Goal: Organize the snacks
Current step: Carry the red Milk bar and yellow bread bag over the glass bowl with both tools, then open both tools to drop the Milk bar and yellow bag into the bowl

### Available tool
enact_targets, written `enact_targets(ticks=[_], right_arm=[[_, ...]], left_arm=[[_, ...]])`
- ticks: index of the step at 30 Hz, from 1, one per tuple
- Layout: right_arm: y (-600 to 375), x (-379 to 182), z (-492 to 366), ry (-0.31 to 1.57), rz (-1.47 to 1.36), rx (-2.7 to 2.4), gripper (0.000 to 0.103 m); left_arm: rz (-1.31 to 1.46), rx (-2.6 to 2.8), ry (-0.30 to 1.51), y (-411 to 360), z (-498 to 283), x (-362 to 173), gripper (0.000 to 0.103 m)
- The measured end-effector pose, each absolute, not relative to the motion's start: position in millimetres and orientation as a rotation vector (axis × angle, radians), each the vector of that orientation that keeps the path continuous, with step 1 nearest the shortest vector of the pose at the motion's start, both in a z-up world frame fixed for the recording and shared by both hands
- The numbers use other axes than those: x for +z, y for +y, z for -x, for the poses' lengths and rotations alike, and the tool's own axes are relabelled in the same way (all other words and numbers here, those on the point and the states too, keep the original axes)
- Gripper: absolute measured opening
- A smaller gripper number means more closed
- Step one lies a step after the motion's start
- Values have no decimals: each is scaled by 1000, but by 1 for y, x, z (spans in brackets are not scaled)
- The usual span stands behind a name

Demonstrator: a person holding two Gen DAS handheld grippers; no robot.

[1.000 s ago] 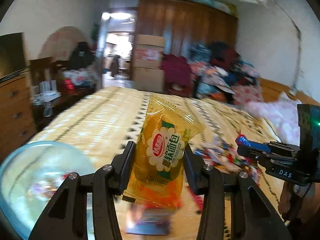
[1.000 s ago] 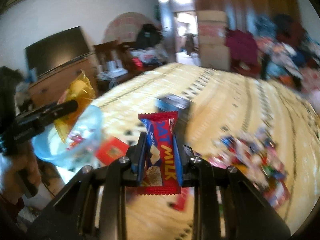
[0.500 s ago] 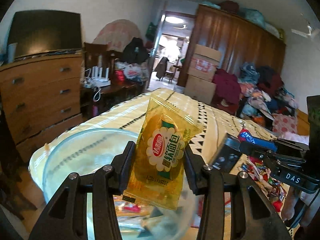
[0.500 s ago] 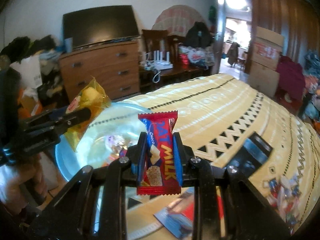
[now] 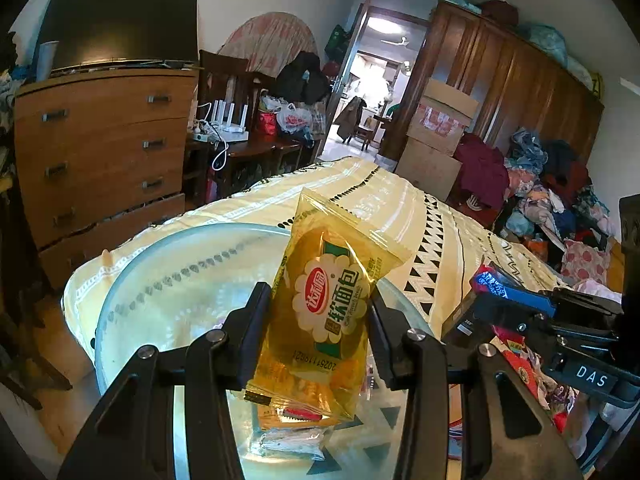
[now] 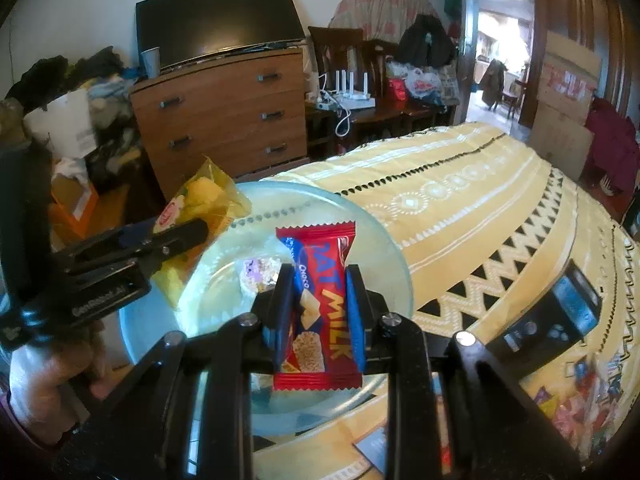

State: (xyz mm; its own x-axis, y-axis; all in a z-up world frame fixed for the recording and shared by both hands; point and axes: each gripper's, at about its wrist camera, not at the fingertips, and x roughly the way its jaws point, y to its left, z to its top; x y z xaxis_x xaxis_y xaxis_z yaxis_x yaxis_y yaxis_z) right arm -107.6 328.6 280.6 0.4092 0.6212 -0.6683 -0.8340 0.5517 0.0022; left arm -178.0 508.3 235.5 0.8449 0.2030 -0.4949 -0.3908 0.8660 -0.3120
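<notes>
Your left gripper (image 5: 318,320) has its fingers clamped on a yellow bread packet (image 5: 324,316), gripping it by both side edges, packet upright with the top corner tilted right. It hangs over the clear glass bowl (image 5: 132,280) at the near corner of the bed (image 5: 400,200). From the right wrist camera the same packet (image 6: 200,204) shows sticking up from the left gripper (image 6: 188,236) above the bowl's left rim, your left hand (image 6: 48,368) below it.

Your right gripper (image 6: 318,316) has its fingers clenched tight on a red and blue milk bar wrapper (image 6: 320,304), held upright, label reading sideways. It sits above the near part of the bowl (image 6: 384,248). In the left wrist view the right gripper (image 5: 516,304) comes in from the right with the bar's (image 5: 486,278) end showing at its tip, just beside the bowl's right edge.

Inside the bowl: a small pale wrapped snack (image 6: 260,274) on the bottom, and another clear wrapper (image 5: 288,440) under the yellow packet.

A black box (image 6: 560,312) lies on the yellow patterned bedspread right of the bowl. A loose pile of snacks (image 6: 576,404) is spread on the bed at far right, blurred. A wooden dresser (image 5: 104,152) stands behind the bed corner.
</notes>
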Motion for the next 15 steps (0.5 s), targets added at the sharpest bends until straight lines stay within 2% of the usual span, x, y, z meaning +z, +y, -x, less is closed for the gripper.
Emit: enact_targets(ticks=[15], right_arm=[[339,274,106,689,357,959,25]], left_arm=[[430,330,479,507,175,236,47]])
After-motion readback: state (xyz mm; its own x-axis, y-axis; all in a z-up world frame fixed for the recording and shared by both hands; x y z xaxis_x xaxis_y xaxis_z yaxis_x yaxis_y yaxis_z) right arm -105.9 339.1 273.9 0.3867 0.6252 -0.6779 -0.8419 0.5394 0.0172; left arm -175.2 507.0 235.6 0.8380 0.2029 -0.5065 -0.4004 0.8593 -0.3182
